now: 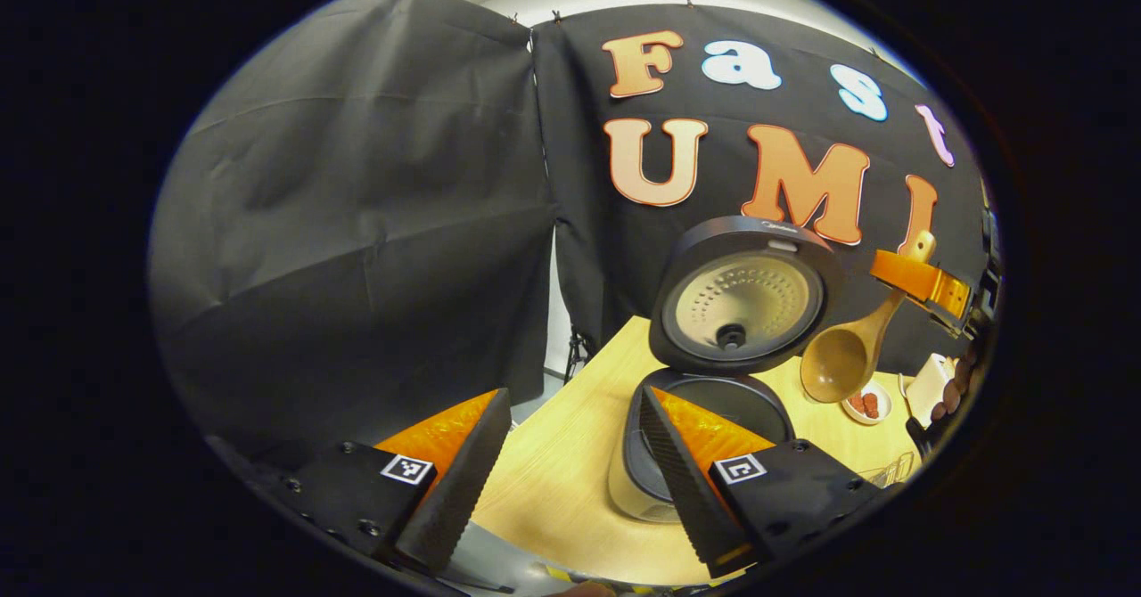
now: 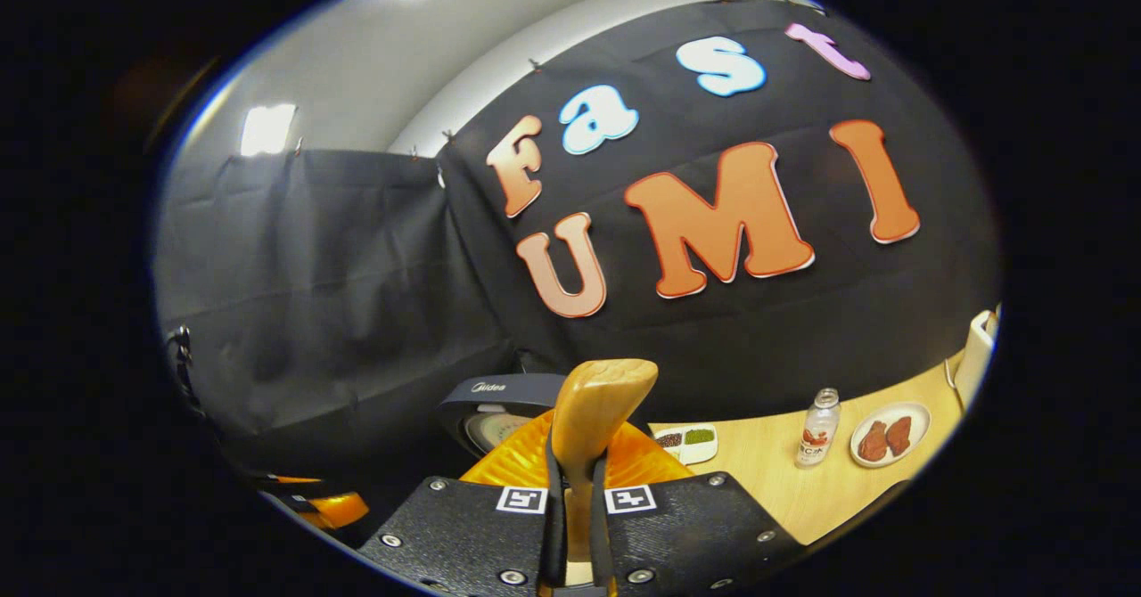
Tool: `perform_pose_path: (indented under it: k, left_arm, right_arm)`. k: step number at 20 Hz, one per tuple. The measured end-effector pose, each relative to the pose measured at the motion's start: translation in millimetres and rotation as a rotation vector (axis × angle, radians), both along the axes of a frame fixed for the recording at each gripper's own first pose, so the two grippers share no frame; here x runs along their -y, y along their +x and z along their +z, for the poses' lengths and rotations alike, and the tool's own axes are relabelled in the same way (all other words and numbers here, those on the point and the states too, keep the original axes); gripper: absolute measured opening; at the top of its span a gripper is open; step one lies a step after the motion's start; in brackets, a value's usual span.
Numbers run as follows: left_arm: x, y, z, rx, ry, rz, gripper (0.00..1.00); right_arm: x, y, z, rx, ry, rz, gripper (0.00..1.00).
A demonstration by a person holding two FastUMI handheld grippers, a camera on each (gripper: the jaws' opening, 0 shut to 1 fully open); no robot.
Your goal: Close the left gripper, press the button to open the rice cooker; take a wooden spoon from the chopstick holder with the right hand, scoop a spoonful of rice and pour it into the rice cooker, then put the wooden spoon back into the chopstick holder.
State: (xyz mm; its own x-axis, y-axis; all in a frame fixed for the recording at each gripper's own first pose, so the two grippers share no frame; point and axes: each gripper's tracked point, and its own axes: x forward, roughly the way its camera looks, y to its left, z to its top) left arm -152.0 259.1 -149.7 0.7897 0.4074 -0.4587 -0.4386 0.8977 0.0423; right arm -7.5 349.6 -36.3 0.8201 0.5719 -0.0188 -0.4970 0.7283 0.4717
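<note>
- Right gripper (image 2: 570, 526) has both fingers pressed together on the spoon (image 2: 590, 419) handle, which rises straight ahead of it.
- Left gripper (image 1: 570, 481) has its fingers wide apart.
- Just ahead of the left gripper stands the cooker (image 1: 713, 401), lid (image 1: 744, 298) raised.
- Spoon bowl hangs right of the lid.

You see a tan wooden spoon (image 1: 842, 361), a rice cooker (image 1: 744, 298) with a dark lid and beige dotted inner plate, a pale wood-grain table (image 1: 570, 463), and reddish pieces on a white plate (image 2: 890, 434).
</note>
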Motion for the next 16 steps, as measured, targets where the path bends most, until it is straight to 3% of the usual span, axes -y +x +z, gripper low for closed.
perform_pose_path:
  k: [6,16]
  left_arm:
    - [67,23,10,0.014,0.034,-0.09,0.96]
    - [160,38,18,0.014,0.04,-0.168,0.99]
  right_arm:
    - [113,0,-16,-0.031,-0.019,-0.104,0.1]
    - [298,-18,-120,-0.21,-0.141,-0.341,0.1]
